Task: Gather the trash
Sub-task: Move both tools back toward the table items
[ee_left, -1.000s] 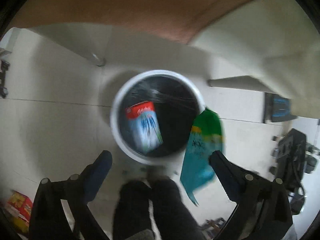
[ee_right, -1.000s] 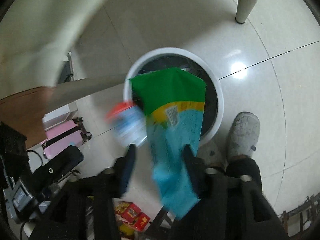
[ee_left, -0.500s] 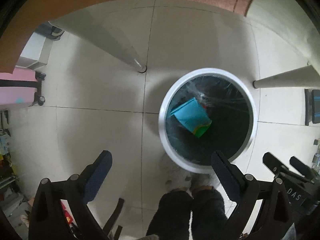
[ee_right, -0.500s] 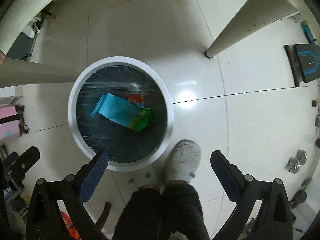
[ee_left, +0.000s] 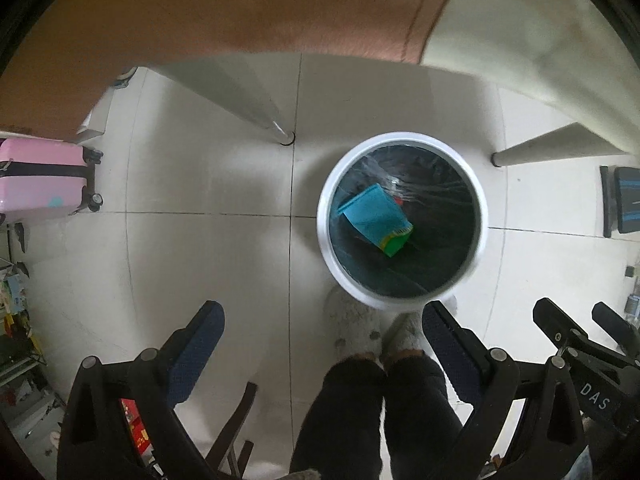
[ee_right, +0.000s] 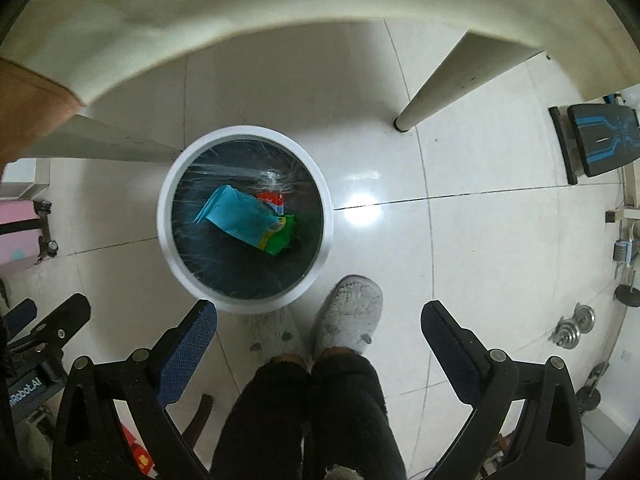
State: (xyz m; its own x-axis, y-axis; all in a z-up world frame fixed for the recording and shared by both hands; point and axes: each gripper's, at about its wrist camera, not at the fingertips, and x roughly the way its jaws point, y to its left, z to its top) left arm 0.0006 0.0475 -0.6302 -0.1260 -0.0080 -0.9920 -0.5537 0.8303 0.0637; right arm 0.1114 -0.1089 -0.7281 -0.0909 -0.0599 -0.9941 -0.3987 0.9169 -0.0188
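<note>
A white-rimmed round bin (ee_left: pixel 400 300) with a dark liner stands on the tiled floor, seen from above; it also shows in the right wrist view (ee_right: pixel 246 304). Inside lies a blue and green snack bag (ee_left: pixel 376 218) (ee_right: pixel 244 220), with a red and white packet (ee_right: pixel 272 200) partly under it. My left gripper (ee_left: pixel 322 320) is open and empty, high above the floor, left of the bin. My right gripper (ee_right: pixel 318 320) is open and empty above the floor by the bin's near right edge.
The person's grey slippers (ee_right: pixel 348 324) and dark trouser legs (ee_right: pixel 308 416) stand just in front of the bin. Table legs (ee_left: pixel 276 130) (ee_right: pixel 404 122) and the table edge (ee_left: pixel 240 8) lie beyond it. A pink suitcase (ee_left: pixel 40 178) is at the left; weights (ee_right: pixel 576 328) at the right.
Both pieces of trash have dropped from my grippers into the bin. Both grippers are open now and have risen higher above the floor.
</note>
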